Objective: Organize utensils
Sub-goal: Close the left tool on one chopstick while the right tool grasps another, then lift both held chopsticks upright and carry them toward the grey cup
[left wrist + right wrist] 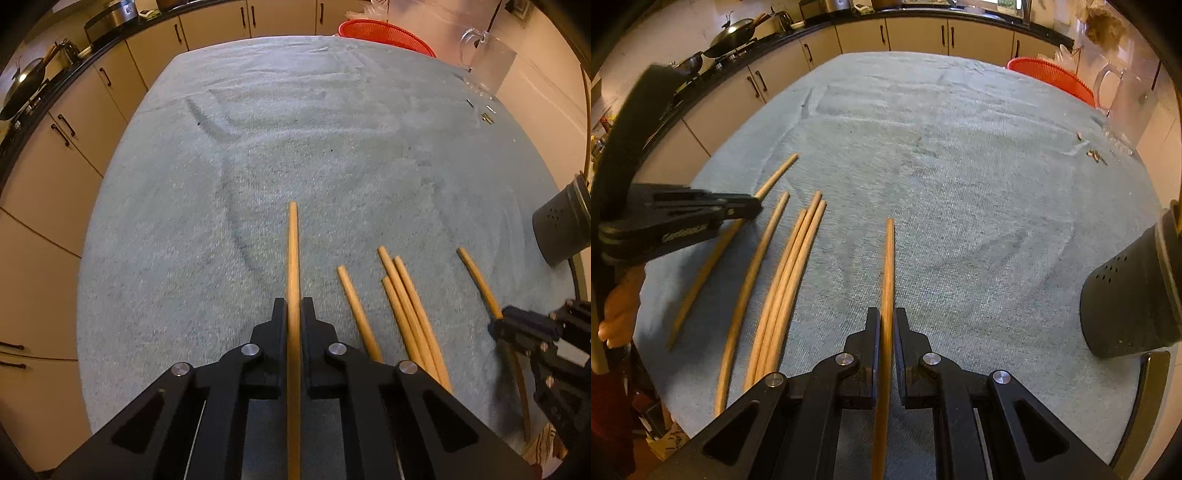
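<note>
The left gripper [294, 306] is clamped on a wooden chopstick [293, 258], which runs up between its jaws and points out over the blue-grey towel [295, 129] covering the worktop. The right gripper [886, 317] is likewise closed on a second chopstick [888, 266], held lengthwise between its fingers. Between the two grippers, four loose chopsticks [790, 266] lie on the towel, roughly parallel: one alone, then three bunched together and touching. A dark perforated utensil holder [1126, 295] lies tipped on its side at the right edge of the worktop, well apart from the chopsticks. At the far end sit a red mesh basket [1052, 77] and a clear glass jug [487, 59]. Cream kitchen cabinets [74, 122] curve around behind.
</note>
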